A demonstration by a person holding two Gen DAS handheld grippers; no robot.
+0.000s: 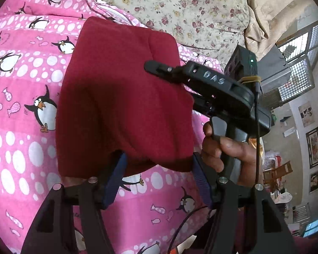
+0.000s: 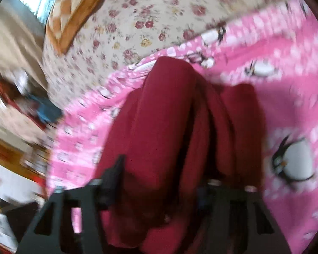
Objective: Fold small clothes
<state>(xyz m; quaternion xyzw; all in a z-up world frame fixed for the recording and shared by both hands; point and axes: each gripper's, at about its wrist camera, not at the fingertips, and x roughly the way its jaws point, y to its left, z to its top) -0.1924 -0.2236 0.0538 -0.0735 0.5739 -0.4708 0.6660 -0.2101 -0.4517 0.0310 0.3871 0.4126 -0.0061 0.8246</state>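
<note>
Your left gripper (image 1: 156,169) stands with its fingers apart around the near edge of the red cloth (image 1: 120,97) — it lies folded on the pink penguin blanket (image 1: 21,97). Your right gripper (image 2: 159,182) — blurred, cloth between its fingers; grip unclear.

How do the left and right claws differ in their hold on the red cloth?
The left claw stands wide open, both blue pads showing, with the cloth hem draped across its tips. The right claw has thick cloth folds filling its gap and one finger buried, so its grip cannot be told. The left claw meets the hem; the right claw comes in at the side edge. Both work the same cloth over the pink blanket.
</note>
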